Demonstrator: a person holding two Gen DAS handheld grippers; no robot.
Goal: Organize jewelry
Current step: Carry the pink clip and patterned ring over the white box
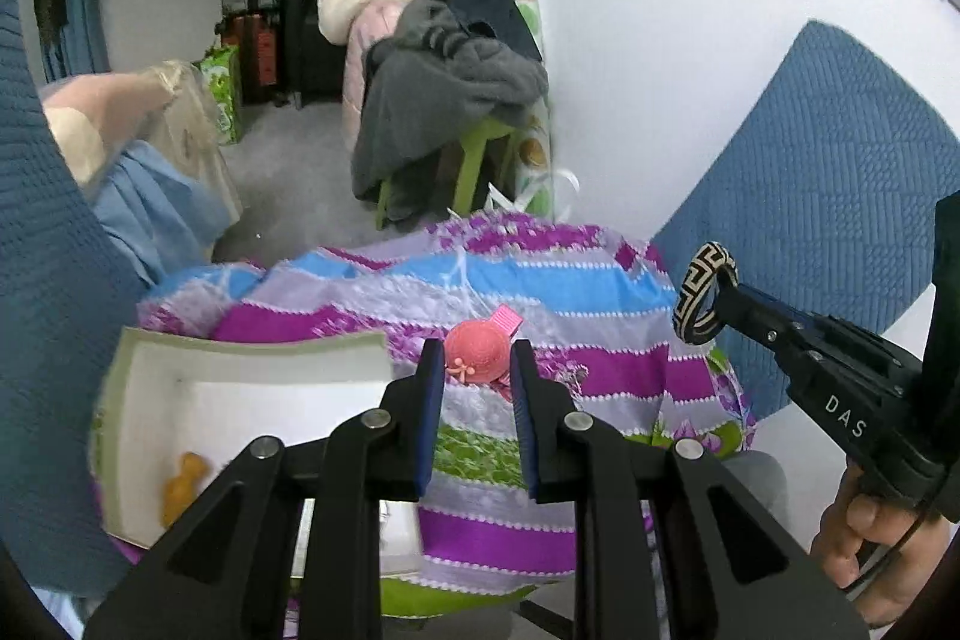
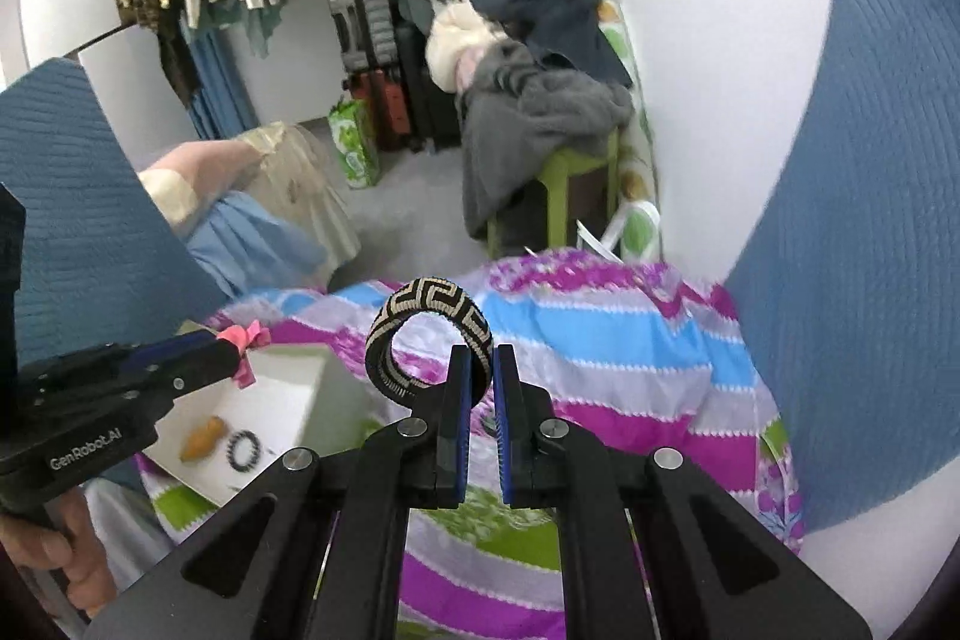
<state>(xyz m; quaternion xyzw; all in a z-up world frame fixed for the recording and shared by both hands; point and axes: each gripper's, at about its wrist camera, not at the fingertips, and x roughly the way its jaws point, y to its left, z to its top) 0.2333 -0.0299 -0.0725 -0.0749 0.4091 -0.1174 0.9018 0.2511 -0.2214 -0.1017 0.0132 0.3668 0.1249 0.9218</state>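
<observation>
Pinching a pink hat clip (image 1: pixel 477 353) in the left tool (image 1: pixel 477 370) and a patterned bangle (image 2: pixel 429 340) in the right tool (image 2: pixel 480 376), both are held above the striped cloth (image 2: pixel 600 340), seemingly for placement into the white box (image 2: pixel 282 400) at near left.

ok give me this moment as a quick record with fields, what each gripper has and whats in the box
left gripper: jaws shut on pink hat hair clip
right gripper: jaws shut on black and cream patterned bangle
white box: on the striped bedspread, holds an orange piece and a dark beaded bracelet
both held items: lifted, not yet in the box
</observation>
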